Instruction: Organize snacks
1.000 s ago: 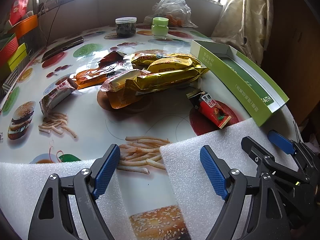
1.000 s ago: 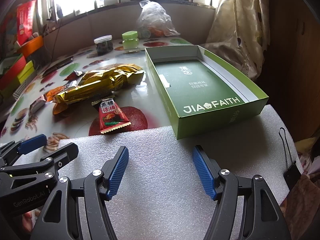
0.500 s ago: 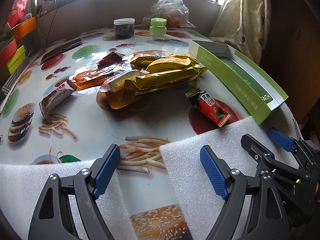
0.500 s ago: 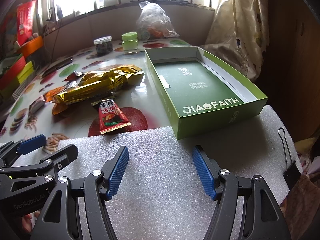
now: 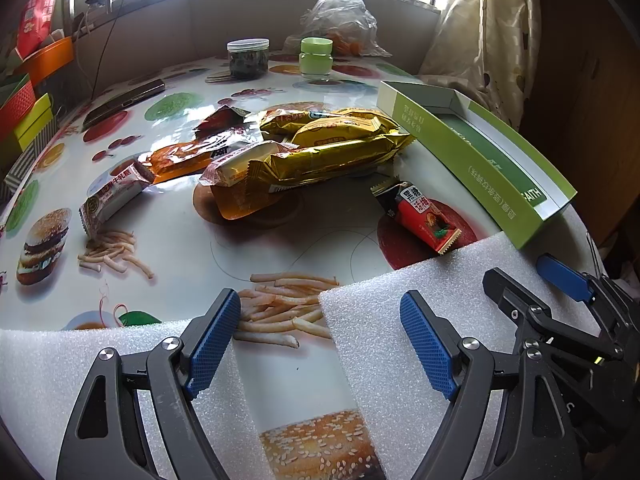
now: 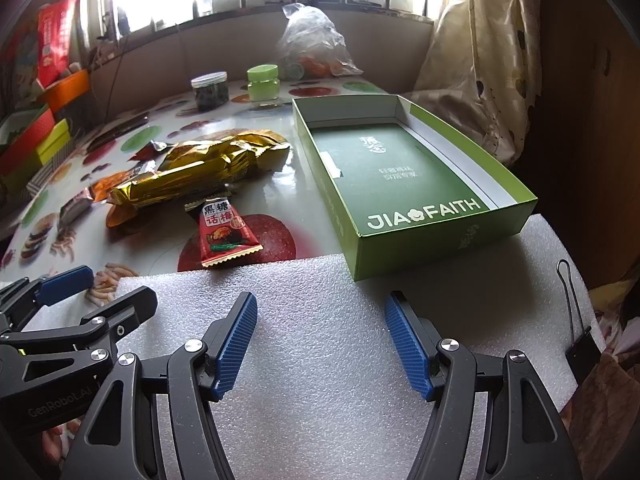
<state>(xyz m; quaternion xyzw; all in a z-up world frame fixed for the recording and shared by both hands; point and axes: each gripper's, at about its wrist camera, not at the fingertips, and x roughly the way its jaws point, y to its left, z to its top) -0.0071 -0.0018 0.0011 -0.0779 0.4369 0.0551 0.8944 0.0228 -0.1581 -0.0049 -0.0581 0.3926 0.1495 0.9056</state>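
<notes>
Left gripper point(image 5: 320, 344) low over table edge, jaws wide apart, nothing between them. Gold snack packets point(image 5: 320, 152) piled mid-table; red packet point(image 5: 420, 216) lies apart, near the green box point(image 5: 472, 160). Right gripper point(image 5: 560, 320) at right edge.

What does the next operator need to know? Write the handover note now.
Left gripper: open, empty, over the foam at the table's near edge.
Right gripper: open, empty, over the foam in front of the green box.
Green box: empty.
Snacks: red packet nearest, gold packets piled behind it, orange and white-pink packets further left.
Done: nothing boxed.
Left: every snack, probably into the box.
</notes>
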